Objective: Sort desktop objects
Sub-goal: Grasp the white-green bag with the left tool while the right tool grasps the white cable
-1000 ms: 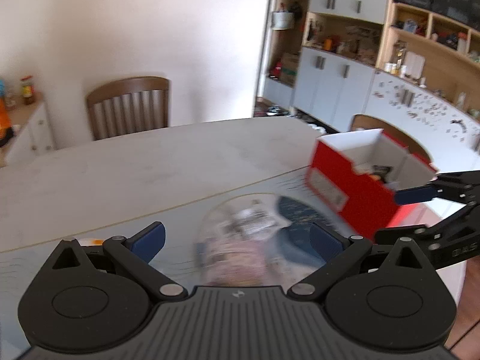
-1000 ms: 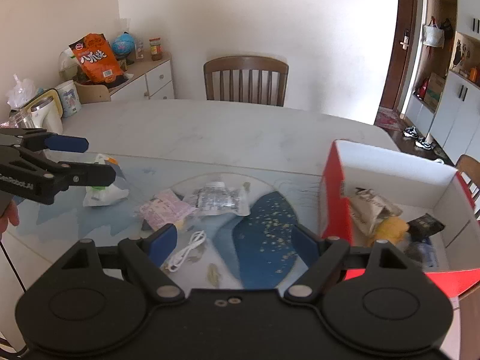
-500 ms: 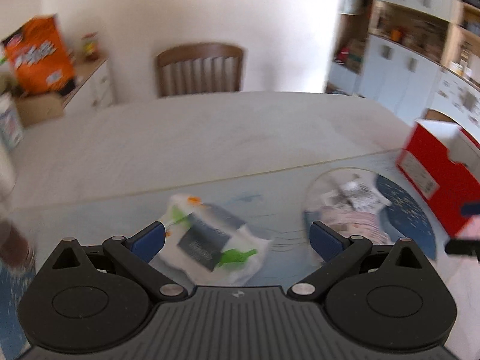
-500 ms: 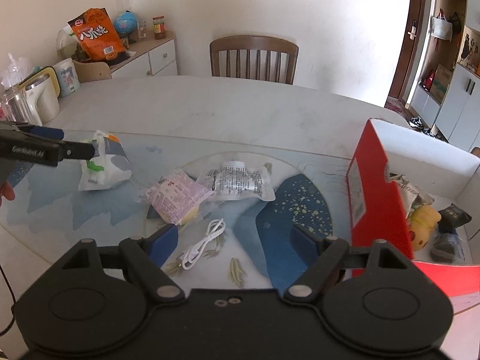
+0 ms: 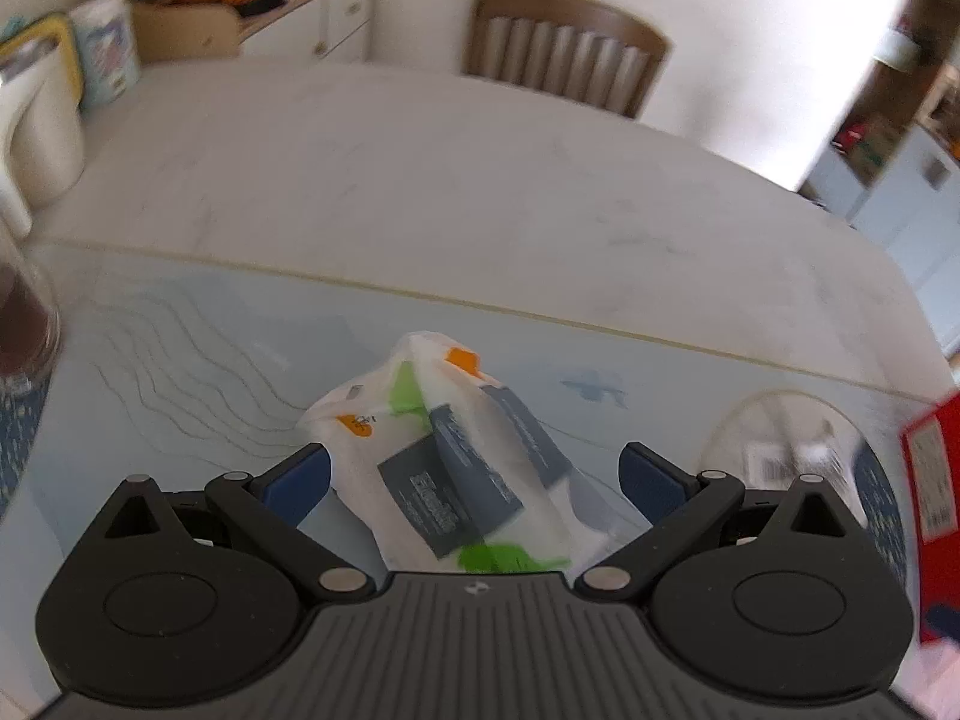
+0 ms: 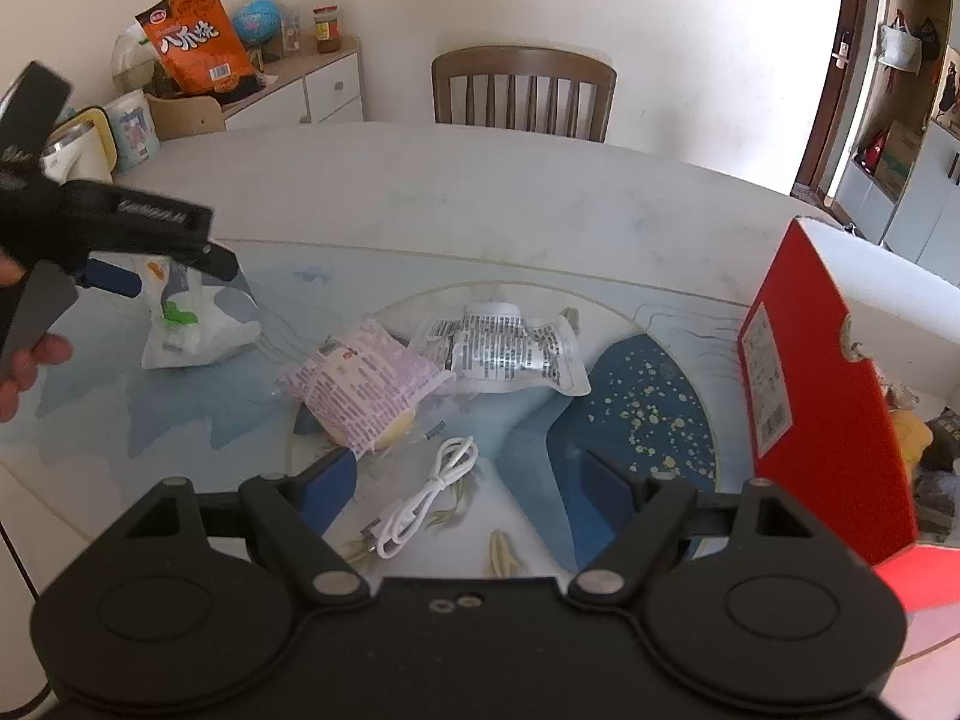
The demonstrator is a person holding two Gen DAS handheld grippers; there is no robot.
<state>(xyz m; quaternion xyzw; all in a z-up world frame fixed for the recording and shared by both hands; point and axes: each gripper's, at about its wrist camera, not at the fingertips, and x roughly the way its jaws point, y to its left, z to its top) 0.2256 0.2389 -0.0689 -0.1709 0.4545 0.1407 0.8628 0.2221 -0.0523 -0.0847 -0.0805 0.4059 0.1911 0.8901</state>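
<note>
A white packet (image 5: 444, 468) with green and orange print and a grey label lies on the pale blue mat. My left gripper (image 5: 474, 474) hangs over it, open, with the packet between its fingers; the right pad stands clear of it. The right wrist view shows that left gripper (image 6: 174, 276) over the same packet (image 6: 192, 330), held by a hand. My right gripper (image 6: 468, 480) is open above a coiled white cable (image 6: 432, 492). A pink packet (image 6: 360, 384) and a silver printed pouch (image 6: 510, 348) lie beyond it. A red box (image 6: 810, 396) holding several items stands at the right.
A wooden chair (image 6: 522, 90) stands behind the table. A kettle (image 5: 36, 132) and a glass of dark liquid (image 5: 24, 324) stand at the table's left end. An orange snack bag (image 6: 192, 30) sits on a sideboard. Small dried bits (image 6: 501, 558) lie near the cable.
My left gripper has swung left, away from the red box, and come down over the white packet. My right gripper has sunk closer to the cable.
</note>
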